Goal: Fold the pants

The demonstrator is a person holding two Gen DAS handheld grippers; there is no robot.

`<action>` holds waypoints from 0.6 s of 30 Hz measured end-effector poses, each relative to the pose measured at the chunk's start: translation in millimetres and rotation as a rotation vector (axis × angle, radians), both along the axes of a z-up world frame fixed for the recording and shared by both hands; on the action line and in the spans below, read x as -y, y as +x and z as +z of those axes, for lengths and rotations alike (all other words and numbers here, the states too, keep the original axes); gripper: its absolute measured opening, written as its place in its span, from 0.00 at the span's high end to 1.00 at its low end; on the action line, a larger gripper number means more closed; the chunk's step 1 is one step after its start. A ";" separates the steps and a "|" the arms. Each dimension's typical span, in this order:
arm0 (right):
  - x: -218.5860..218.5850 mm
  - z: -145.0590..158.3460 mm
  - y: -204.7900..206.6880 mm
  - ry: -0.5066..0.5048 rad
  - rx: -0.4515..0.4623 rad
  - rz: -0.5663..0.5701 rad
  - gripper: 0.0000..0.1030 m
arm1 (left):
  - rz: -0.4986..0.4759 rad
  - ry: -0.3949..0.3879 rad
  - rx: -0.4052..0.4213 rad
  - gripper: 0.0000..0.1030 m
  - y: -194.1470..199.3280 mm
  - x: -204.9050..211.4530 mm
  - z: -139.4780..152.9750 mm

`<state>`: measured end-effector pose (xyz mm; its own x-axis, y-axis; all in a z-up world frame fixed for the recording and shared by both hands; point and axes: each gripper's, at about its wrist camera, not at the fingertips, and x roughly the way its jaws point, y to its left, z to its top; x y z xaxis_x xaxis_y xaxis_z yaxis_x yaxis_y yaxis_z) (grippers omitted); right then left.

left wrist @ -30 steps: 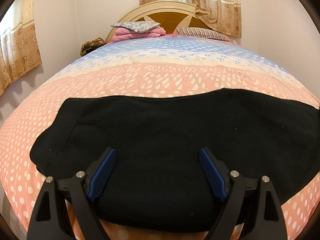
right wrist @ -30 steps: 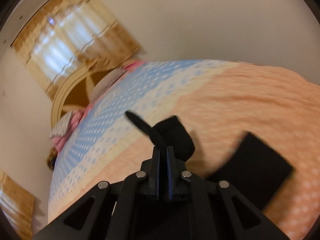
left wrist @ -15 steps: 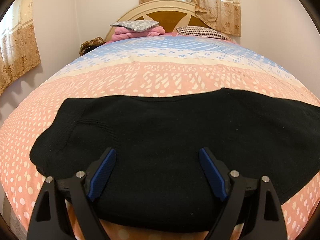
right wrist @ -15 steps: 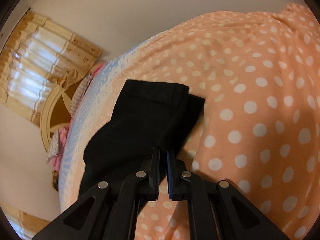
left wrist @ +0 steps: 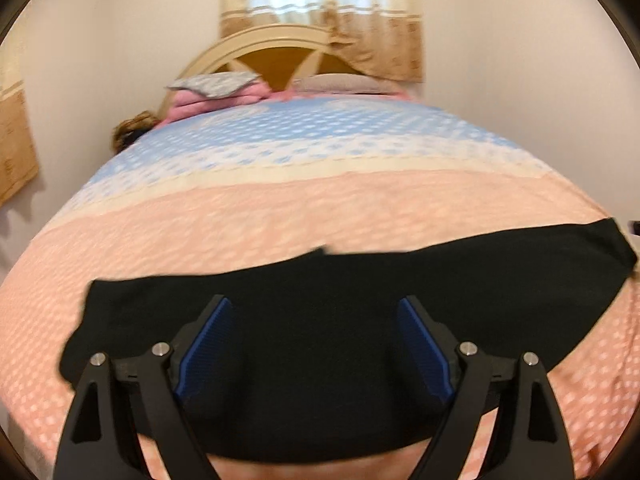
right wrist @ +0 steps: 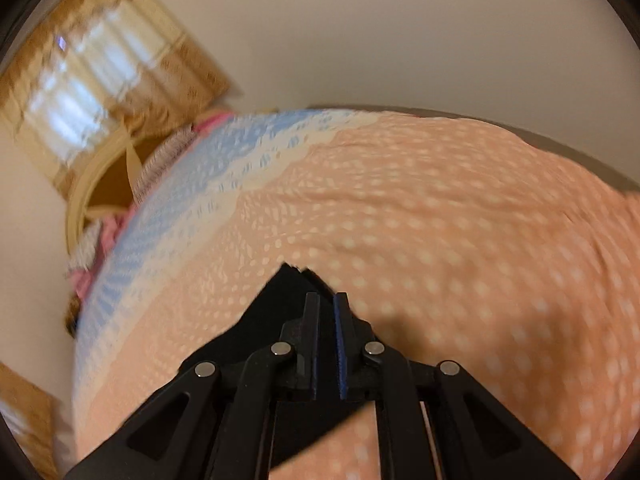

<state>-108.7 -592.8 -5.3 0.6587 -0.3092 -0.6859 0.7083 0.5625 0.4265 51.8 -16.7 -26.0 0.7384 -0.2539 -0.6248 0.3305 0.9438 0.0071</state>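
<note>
Black pants point(left wrist: 340, 360) lie flat across the near, pink part of the bed, with their right end point(left wrist: 612, 248) in sight. My left gripper point(left wrist: 314, 308) hangs open above their middle, blue pads point(left wrist: 208, 344) wide apart and nothing between them. In the right wrist view a corner of the pants point(right wrist: 280, 300) rises to a peak at my right gripper point(right wrist: 326, 298), whose fingers are shut on the cloth. Most of the pants are hidden behind that gripper's body, and both views are blurred by motion.
The bedspread point(left wrist: 320, 208) is pink with white dots near me and blue further off. Pillows and a folded pink blanket point(left wrist: 216, 94) lie by the wooden headboard point(left wrist: 280, 52). Curtains point(left wrist: 340, 20) hang behind it, and walls stand close on both sides.
The left gripper has lifted and drawn back, so the pants sit lower in its view and their right end shows. The right gripper has swung across the bed, still shut, with the pants corner peaked at its tips.
</note>
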 end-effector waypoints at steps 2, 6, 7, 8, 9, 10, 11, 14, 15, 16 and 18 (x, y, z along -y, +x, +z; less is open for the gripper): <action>5.1 -10.3 19.5 -0.005 -0.043 0.042 0.93 | -0.039 -0.005 -0.017 0.15 -0.3 20.2 -2.9; 9.8 -32.3 44.6 0.034 -0.091 0.119 0.91 | -0.109 0.028 -0.063 0.15 -2.5 57.5 -18.2; 8.3 -34.1 41.5 0.029 -0.083 0.124 0.90 | -0.118 0.031 -0.075 0.15 -5.7 63.0 -21.1; 6.6 -35.4 39.5 0.032 -0.065 0.126 0.85 | -0.129 0.033 -0.097 0.15 -6.4 67.9 -25.6; 10.6 -35.4 35.1 0.046 -0.041 0.119 0.80 | -0.140 0.038 -0.141 0.15 -7.1 71.7 -32.7; 11.0 -33.9 31.2 0.043 -0.037 0.102 0.78 | -0.140 0.034 -0.165 0.14 -8.8 73.8 -38.3; 13.3 -31.6 26.2 0.022 -0.040 0.074 0.73 | -0.125 0.016 -0.153 0.14 -13.4 71.8 -38.1; 17.6 -30.1 20.8 0.012 -0.006 0.088 0.49 | -0.115 -0.009 -0.158 0.11 -15.3 67.2 -37.4; 17.3 -32.2 20.7 0.030 0.013 0.107 0.47 | -0.112 -0.013 -0.163 0.10 -15.6 65.1 -36.9; 14.9 -34.4 22.5 0.051 0.031 0.136 0.47 | -0.109 -0.013 -0.164 0.10 -15.6 65.7 -36.9; 8.9 -39.0 31.6 0.070 0.022 0.181 0.43 | -0.102 -0.005 -0.159 0.10 -17.4 66.9 -37.0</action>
